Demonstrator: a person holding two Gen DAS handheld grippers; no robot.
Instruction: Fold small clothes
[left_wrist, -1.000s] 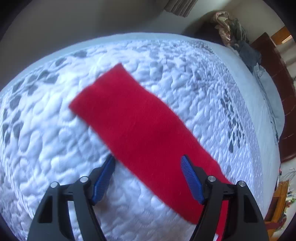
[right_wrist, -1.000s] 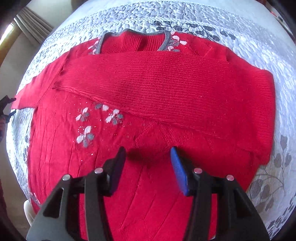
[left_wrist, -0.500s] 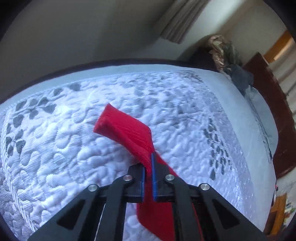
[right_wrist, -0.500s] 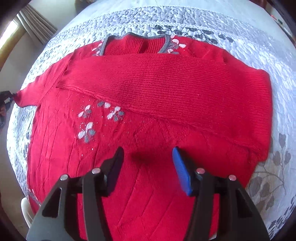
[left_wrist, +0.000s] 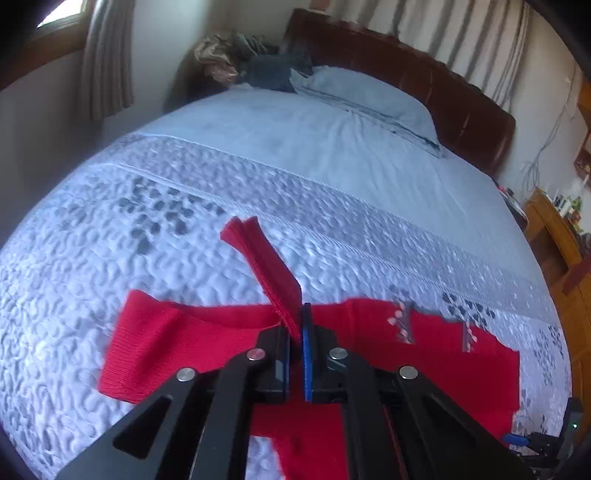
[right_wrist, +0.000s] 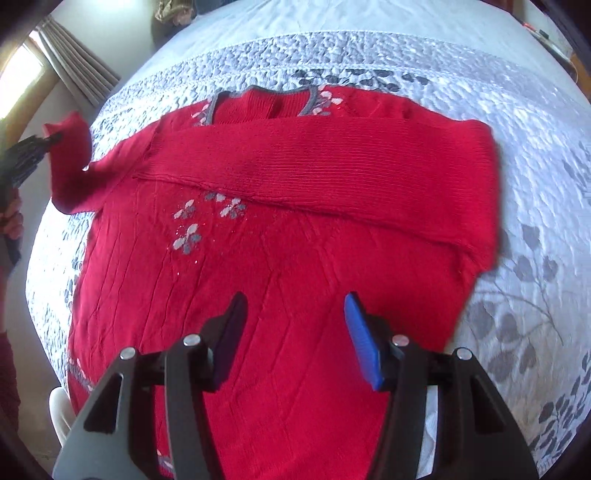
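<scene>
Red ribbed-knit sweater (right_wrist: 280, 229) with grey-and-white flower motifs lies flat on the white quilted bedspread (right_wrist: 517, 122), one sleeve already folded across the chest. The left claw (left_wrist: 295, 332) is clamped on the other sleeve's cuff (left_wrist: 266, 266), lifted clear, probably to carry it over the body. The right claw (right_wrist: 295, 332) hovers above the hem, jaws apart, holding nothing

This is a home bedroom, shown by a made bed (left_wrist: 332, 155) with a quilted leaf-patterned coverlet (right_wrist: 517, 155), a blue pillow (left_wrist: 369, 99) against a dark headboard (left_wrist: 443, 96), curtains (left_wrist: 107, 62) by a window, and a wooden dresser (left_wrist: 554, 236).
</scene>
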